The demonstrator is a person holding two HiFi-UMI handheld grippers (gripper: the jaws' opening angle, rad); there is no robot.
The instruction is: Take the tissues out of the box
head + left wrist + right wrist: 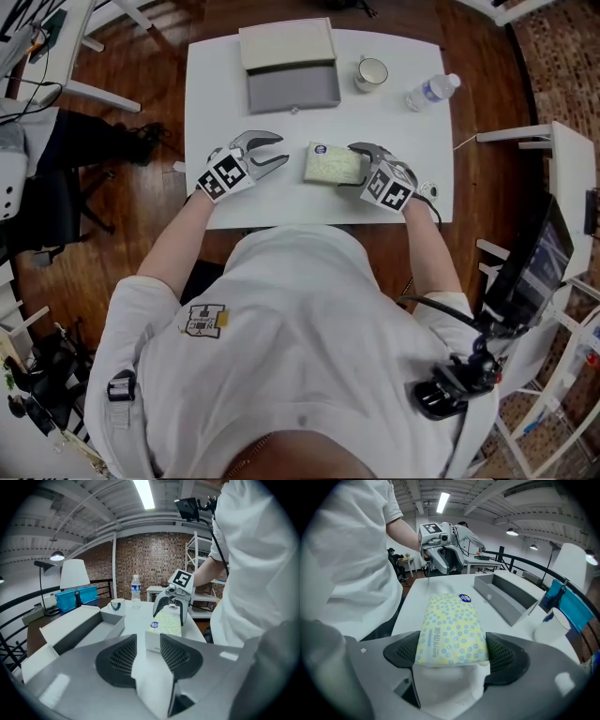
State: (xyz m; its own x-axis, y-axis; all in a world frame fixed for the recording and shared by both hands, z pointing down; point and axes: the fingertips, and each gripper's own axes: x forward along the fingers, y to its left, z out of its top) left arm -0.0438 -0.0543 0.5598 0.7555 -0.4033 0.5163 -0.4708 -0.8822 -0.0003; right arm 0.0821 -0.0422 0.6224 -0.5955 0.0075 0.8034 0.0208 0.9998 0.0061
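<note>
Releasing step, I judge: right gripper (352, 166) jaws opening, pads touching the yellow dotted plastic tissue pack (333, 164), lying outside and just in front of the open grey rectangular box (292, 90). Left gripper (279, 150) jaws apart, empty. Next: withdraw cleanly.

The left gripper (147, 640) holds its jaws apart over the white bench (140, 613). At 12 o'clock, just beyond its tips, lies a tissue pack (165, 624) with a dotted wrap. The right gripper (172, 613) faces it, jaws opening, with the pack's far end between them. An open grey box (89, 626) sits at 10 o'clock. A cup (117, 604) and a water bottle (135, 588) stand at 11 o'clock. A person's white shirt (255, 564) fills 3 o'clock.
</note>
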